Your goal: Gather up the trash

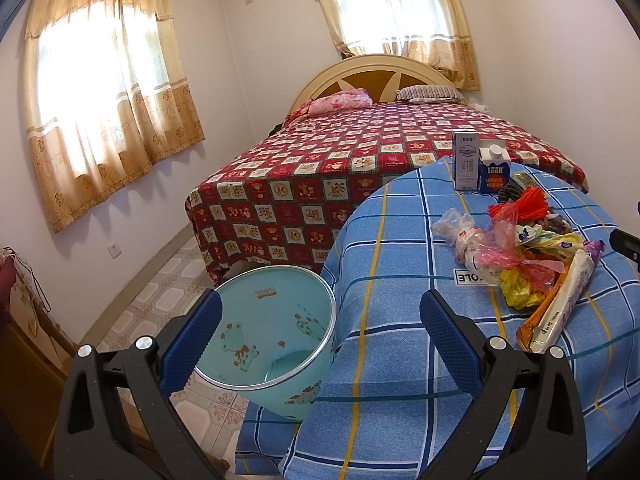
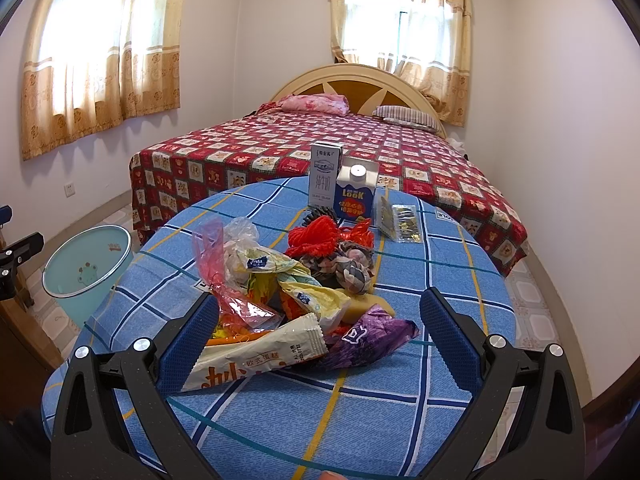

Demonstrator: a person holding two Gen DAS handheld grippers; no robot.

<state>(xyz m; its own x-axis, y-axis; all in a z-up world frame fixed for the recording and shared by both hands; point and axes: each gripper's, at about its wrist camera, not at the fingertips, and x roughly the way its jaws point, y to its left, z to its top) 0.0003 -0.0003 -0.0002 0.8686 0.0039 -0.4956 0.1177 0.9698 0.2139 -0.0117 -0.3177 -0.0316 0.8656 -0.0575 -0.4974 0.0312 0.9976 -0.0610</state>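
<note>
First pickup not begun: both jaws spread, empty. Right gripper [image 2: 316, 332] must close on wrapper [image 2: 256, 354]; bin [image 2: 86, 264] at nine o'clock.

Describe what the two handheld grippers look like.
Both the left gripper and the right gripper look alike: black, angular speckled plastic arms with triangular cutouts, round silver bolt heads at the pivots, and fingers faced with blue, fine-textured pads. No cables or sleeves show.
</note>
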